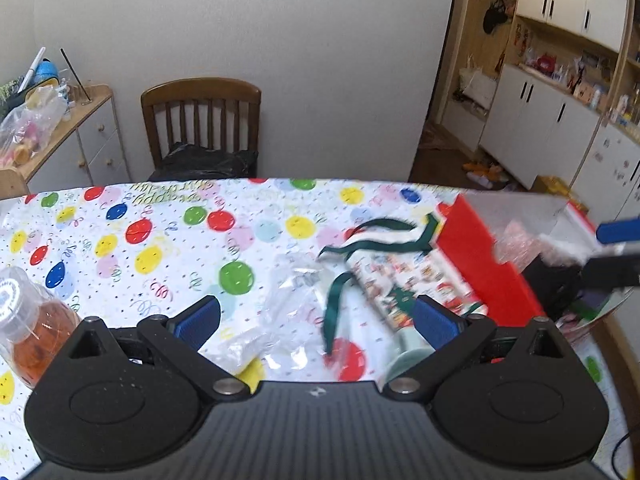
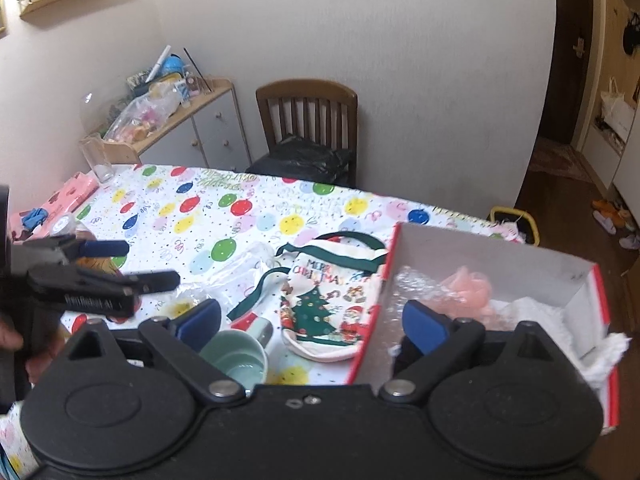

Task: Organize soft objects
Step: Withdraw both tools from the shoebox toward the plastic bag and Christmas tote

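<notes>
A white Christmas cloth bag (image 2: 320, 304) with green straps lies flat on the balloon tablecloth (image 2: 240, 216), left of a red box (image 2: 496, 264). The box holds bubble wrap, a pink soft item (image 2: 468, 284) and white cloth (image 2: 540, 316). The bag (image 1: 404, 280) and the box (image 1: 480, 256) also show in the left wrist view. My right gripper (image 2: 312, 320) is open and empty above the bag and the box's left wall. My left gripper (image 1: 316, 318) is open and empty above a crumpled clear plastic bag (image 1: 280, 320). The left gripper also shows in the right wrist view (image 2: 132, 264).
A pale green mug (image 2: 236, 356) stands just left of the cloth bag. A jar of amber contents (image 1: 28, 328) is at the table's left. A drinking glass (image 2: 94, 160) and a pink box (image 2: 64, 200) stand at the far left. A wooden chair (image 2: 308, 120) stands behind the table.
</notes>
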A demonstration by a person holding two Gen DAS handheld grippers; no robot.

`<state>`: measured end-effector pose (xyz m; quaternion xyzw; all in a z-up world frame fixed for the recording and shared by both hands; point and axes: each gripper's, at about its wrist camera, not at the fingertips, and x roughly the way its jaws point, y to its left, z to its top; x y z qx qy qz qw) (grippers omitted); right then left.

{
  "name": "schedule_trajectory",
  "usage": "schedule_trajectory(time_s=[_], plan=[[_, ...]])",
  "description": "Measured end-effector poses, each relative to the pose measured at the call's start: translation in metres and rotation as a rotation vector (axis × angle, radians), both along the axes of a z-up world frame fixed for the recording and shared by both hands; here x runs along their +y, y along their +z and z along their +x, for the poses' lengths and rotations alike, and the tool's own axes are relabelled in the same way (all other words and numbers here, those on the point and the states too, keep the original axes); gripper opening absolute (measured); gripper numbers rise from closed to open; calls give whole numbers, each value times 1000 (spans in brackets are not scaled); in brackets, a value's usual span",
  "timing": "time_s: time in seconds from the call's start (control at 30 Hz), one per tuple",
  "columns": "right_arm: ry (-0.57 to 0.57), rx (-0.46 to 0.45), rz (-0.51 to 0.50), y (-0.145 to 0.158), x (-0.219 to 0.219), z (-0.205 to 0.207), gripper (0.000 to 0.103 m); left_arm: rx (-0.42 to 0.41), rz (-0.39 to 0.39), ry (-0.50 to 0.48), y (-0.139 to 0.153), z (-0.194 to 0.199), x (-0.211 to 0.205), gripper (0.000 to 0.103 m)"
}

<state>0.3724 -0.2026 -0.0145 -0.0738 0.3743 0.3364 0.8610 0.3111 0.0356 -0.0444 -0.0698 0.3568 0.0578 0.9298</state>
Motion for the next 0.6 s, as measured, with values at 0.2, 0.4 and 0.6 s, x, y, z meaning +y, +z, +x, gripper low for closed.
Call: schedule_trajectory(time_s=[0.2,0.4,0.6], plan=[[-32,41,-26,-18,40,22,91,17,10,-17,-27,10,7,103],[-42,64,-79,-38,75,45,84,0,56,-21,-44,22,11,103],[-39,100,-144,-64,104,65,78,3,78,-14,-58,42,20,102]])
